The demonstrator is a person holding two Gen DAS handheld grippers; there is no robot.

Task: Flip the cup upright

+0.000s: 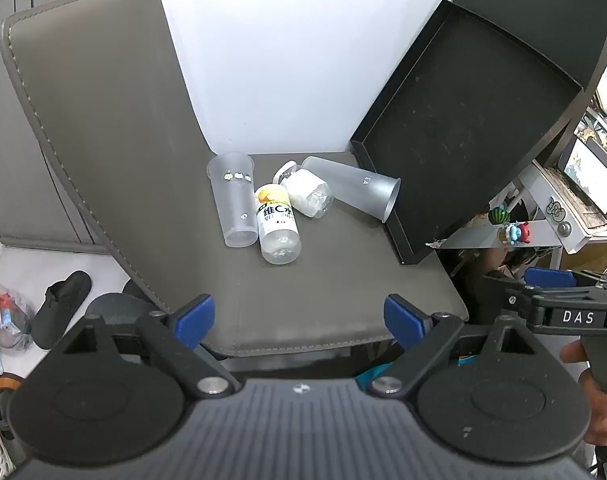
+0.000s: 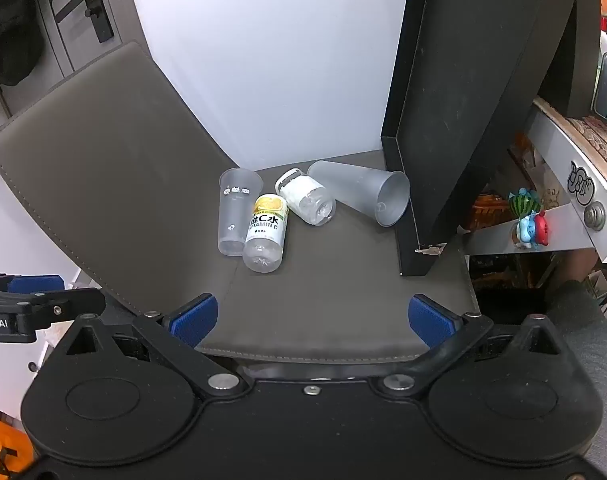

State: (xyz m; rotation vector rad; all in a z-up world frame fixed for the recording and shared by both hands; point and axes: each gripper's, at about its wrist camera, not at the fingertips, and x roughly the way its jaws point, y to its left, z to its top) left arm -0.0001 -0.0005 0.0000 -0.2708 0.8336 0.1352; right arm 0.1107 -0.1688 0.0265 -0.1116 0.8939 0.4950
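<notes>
- Left claw (image 1: pixel 299 320) nearest, blue pads spread wide apart, nothing between them, hovering over front edge of the chair seat (image 1: pixel 303 300).
- Right claw (image 2: pixel 311 320) same: pads wide apart, holding nothing, over the seat's front edge; its side also shows at the right edge of the left wrist view.
- Things sit on a grey leather chair seat, not a desk; all well apart from both claws, toward the back of the seat.
- Vitamin C bottle (image 1: pixel 277 224) lying on its side, base toward camera, touching the clear cup (image 1: pixel 233 200) on its left.
- Clear cup lying down along the backrest side, base toward camera, mouth pointing away, small printed marks near the rim.
- White-label bottle (image 1: pixel 305 192) lying on its side just behind and right of the vitamin bottle, near or touching it, can't tell which.
- Frosted cup (image 1: pixel 355 188) lying on its side, mouth toward the right and slightly toward camera, rim against or just beside the black tray (image 1: pixel 463 120).
- Black tray leaning upright at the seat's right side.
- Chair backrest (image 1: pixel 95 120) rises at left; white wall (image 1: pixel 271 60) behind.
</notes>
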